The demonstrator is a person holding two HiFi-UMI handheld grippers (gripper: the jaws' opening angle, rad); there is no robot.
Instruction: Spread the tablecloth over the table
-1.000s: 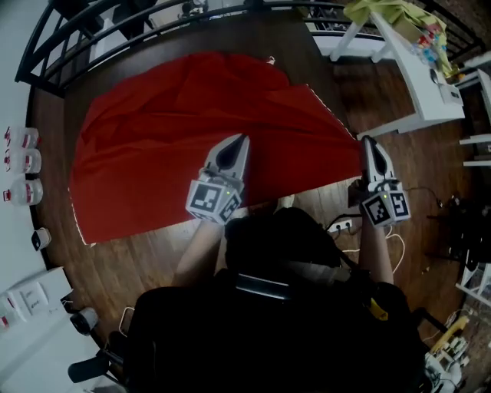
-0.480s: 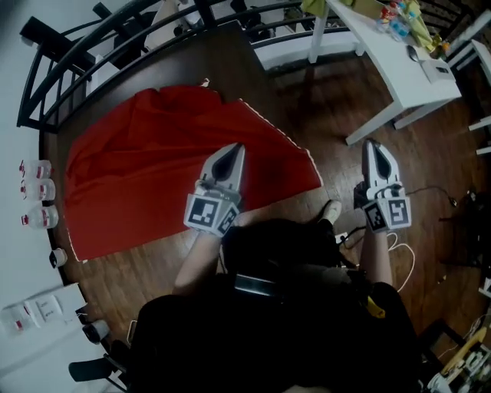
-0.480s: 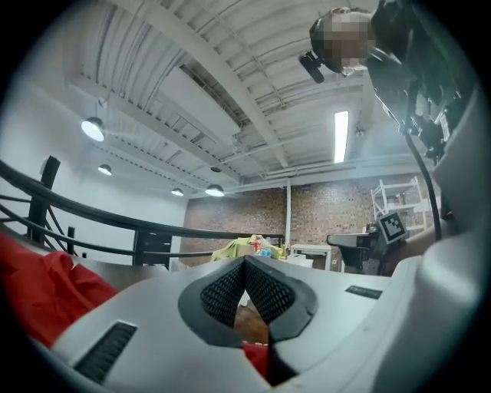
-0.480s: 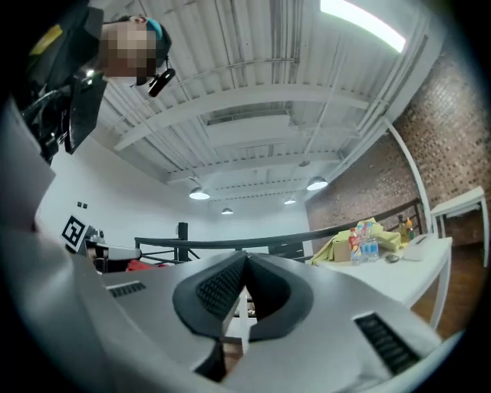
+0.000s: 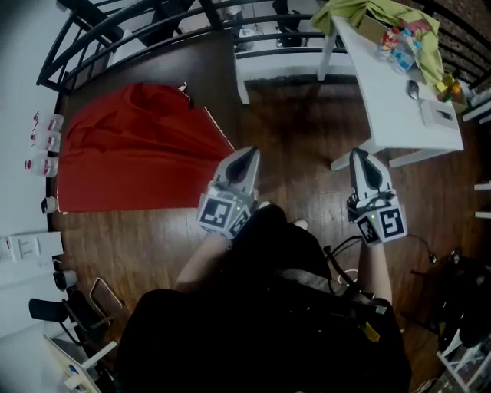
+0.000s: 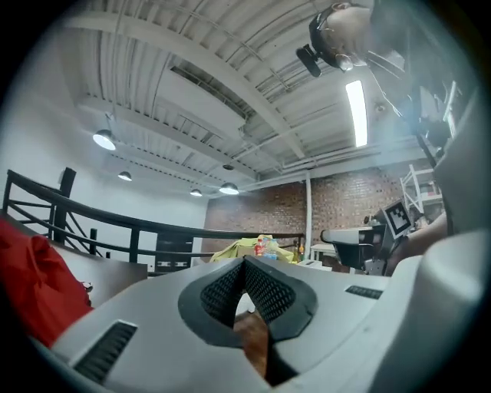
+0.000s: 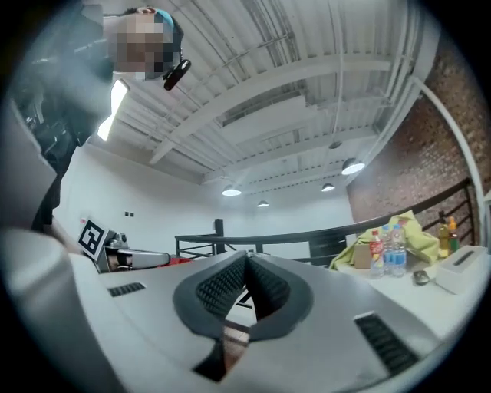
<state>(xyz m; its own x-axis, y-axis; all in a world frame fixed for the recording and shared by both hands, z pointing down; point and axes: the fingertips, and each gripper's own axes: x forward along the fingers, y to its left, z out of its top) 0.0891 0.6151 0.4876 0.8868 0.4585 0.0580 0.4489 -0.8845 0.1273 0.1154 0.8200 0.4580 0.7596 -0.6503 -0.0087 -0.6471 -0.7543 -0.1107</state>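
Both tongs are up front, held level above the wooden floor [image 5: 295, 146]. The left gripper [image 5: 248, 156] has its jaws pressed together with nothing pinched. In the left gripper view the ribbed pads meet at the tip, and only floor shows through the gap below. It's the same on the right gripper [image 5: 360, 156]: clamped tight and empty. Neither one touches the cloth.

Out to the left, the red tablecloth [image 5: 130, 157] lies rumpled over part of the dark table [image 5: 188, 61], its near corner just beside the left gripper in the head view. A black railing [image 6: 133, 246] runs behind it.

On the right, a white table [image 5: 399, 107] carries a yellow-green cloth [image 5: 383, 14], two bottles [image 7: 386, 253] and a white box [image 7: 462, 269]. The bottle labels are too small to read.
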